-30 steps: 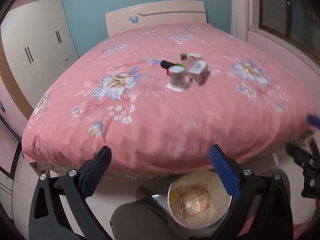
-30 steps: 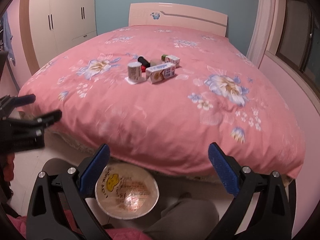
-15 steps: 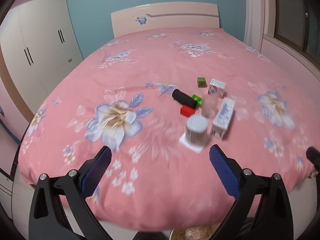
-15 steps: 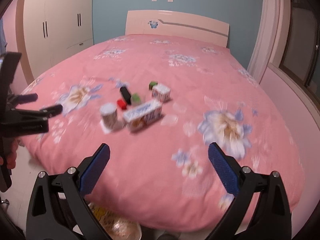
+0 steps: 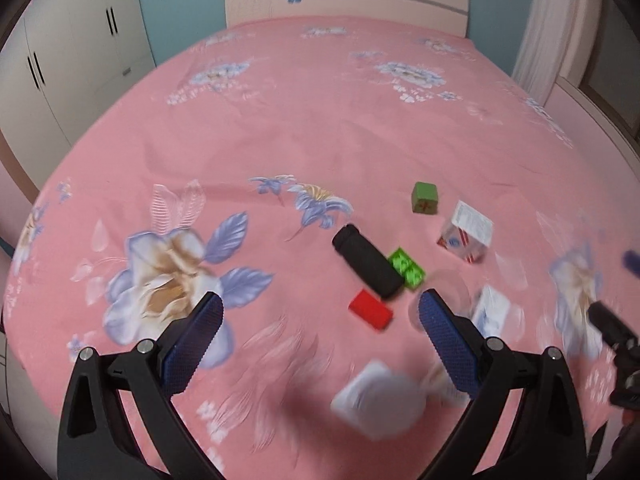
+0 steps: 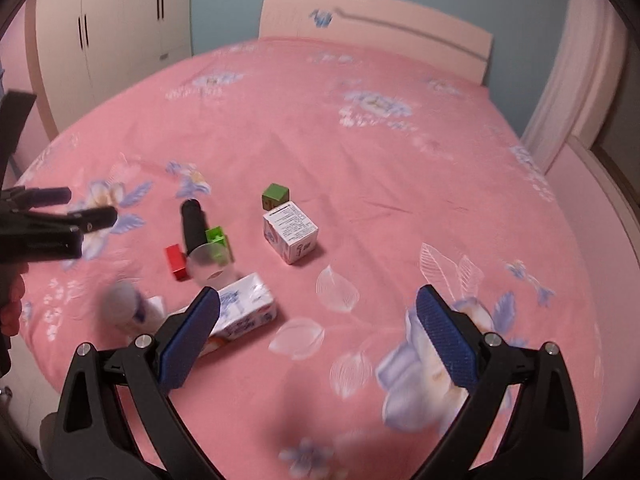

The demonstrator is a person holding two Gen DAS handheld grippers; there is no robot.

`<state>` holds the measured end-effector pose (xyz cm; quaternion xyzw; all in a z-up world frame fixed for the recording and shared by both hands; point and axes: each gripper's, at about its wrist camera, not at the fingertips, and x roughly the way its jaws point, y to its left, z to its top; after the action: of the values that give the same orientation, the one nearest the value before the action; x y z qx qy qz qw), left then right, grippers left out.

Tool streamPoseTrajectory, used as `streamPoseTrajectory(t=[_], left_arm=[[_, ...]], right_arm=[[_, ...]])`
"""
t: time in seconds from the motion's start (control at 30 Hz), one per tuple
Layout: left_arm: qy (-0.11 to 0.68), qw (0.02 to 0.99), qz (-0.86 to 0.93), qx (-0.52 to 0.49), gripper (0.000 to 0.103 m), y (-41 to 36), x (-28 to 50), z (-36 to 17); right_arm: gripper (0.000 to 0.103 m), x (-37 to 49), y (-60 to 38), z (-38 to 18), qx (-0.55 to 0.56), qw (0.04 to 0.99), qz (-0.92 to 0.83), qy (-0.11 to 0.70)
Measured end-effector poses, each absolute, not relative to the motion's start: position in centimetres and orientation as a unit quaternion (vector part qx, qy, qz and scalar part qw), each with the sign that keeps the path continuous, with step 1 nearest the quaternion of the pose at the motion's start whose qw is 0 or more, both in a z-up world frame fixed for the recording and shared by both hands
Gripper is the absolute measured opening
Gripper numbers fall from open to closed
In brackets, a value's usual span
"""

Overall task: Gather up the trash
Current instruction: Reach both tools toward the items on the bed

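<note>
The left gripper (image 5: pixel 318 312) was held with its blue-padded fingers (image 5: pixel 194 334) spread wide and nothing between them, above the pink floral bed (image 5: pixel 280 120). Just below and ahead of them a paper cup (image 5: pixel 380 400) was seen, too blurred for its posture to be judged. The right gripper (image 6: pixel 318 308) was likewise held with its fingers (image 6: pixel 446 336) wide apart and empty, and a long milk carton (image 6: pixel 244 316) lay on its side just beyond the left finger.

Further out, the rest of the trash was gathered in a loose cluster: a clear cup (image 6: pixel 210 264) touching or overlapping a bright green block (image 6: pixel 219 242), a black cylinder (image 5: pixel 368 266), a red block (image 5: pixel 370 314), a small square carton (image 6: pixel 290 236) and, beyond it, a dark green cube (image 6: pixel 275 196). No bin was visible in either view.

The step in hand was judged to be the approach to a first grasp, the cup for the left and the long carton for the right. It would be done well if each gripper were slowed until the view steadied, the fingers were lowered on either side of one item only, and the carton was taken across its narrow width. Light pressure was advised, since thin cups and cartons crush easily, and the soft quilt was expected to give under any downward push.
</note>
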<state>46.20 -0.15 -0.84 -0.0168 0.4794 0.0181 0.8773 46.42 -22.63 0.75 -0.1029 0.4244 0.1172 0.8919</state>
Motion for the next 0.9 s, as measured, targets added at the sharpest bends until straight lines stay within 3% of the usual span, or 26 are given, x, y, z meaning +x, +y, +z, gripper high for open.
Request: streamPoseTrajectory(t=[0.37,0.43,0.67,0.83,0.87,0.9], left_arm=[[0.553,0.829,0.028,-0.074,0.099,-0.3,54.6,-8.2],[0.559,0.824,0.03,-0.082,0.089,-0.2,55.2,-9.1],[0.589,0.797,0.0,-0.136,0.072,-0.4,56.9,-12.3],[0.6,0.789,-0.011,-0.135,0.063,-0.9,58.1,-13.1],[0.6,0.789,-0.015,-0.135,0.06,-1.0,58.2,-13.1],[0.6,0.788,-0.024,-0.135,0.054,-1.1,58.3,-13.1]], right_arm=[[0.096,56.4,-19.4,-6.3,-0.164,0.848,0.19,0.466],[0.096,57.3,-18.8,-7.4,-0.179,0.845,0.196,0.464],[0.094,60.0,-16.9,-10.6,-0.211,0.825,0.223,0.475],[0.059,61.6,-16.8,-12.6,-0.175,0.805,0.247,0.51],[0.048,61.7,-16.8,-12.7,-0.169,0.804,0.249,0.514],[0.045,61.8,-16.8,-12.9,-0.164,0.804,0.25,0.515]])
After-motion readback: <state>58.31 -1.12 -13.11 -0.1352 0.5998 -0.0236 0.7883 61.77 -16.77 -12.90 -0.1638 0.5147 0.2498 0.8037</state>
